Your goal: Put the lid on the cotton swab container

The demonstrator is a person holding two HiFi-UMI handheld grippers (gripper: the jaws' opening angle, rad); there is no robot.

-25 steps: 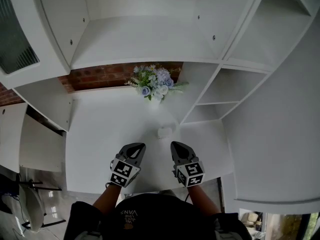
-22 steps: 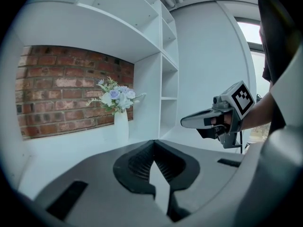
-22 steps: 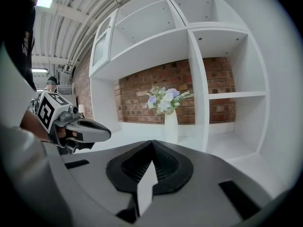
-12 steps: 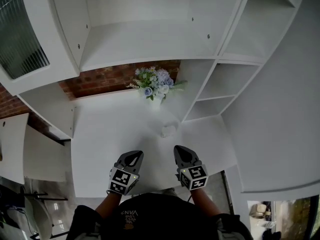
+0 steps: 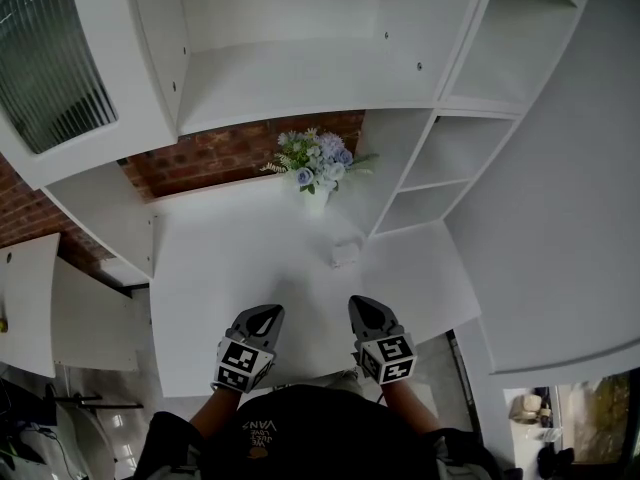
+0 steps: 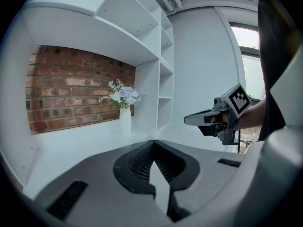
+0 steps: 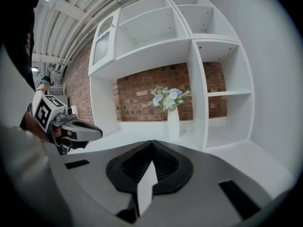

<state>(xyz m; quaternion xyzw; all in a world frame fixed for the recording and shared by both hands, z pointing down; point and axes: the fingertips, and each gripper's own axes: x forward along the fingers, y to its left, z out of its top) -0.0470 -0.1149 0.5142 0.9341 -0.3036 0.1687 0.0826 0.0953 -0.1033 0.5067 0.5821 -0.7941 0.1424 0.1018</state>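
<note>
A small white cotton swab container (image 5: 345, 253) stands on the white desk (image 5: 220, 268), a little in front of the flower vase. It is too small and pale to tell a lid from its body. My left gripper (image 5: 267, 314) hovers over the desk's near edge, shut and empty. My right gripper (image 5: 361, 304) hangs level with it on the right, also shut with nothing in it. Both are well short of the container. In the left gripper view the jaws (image 6: 154, 144) meet, and the right gripper (image 6: 190, 120) shows beside them. In the right gripper view the jaws (image 7: 152, 144) meet too.
A white vase of blue and white flowers (image 5: 316, 164) stands at the back of the desk against a brick wall (image 5: 210, 151). White shelves (image 5: 430, 168) rise on the right and overhead. A cabinet with a ribbed glass door (image 5: 50, 68) hangs at upper left.
The head view has shifted, so the desk and vase sit slightly further right and up. Both grippers have dropped back a little toward the desk's near edge and stay shut.
</note>
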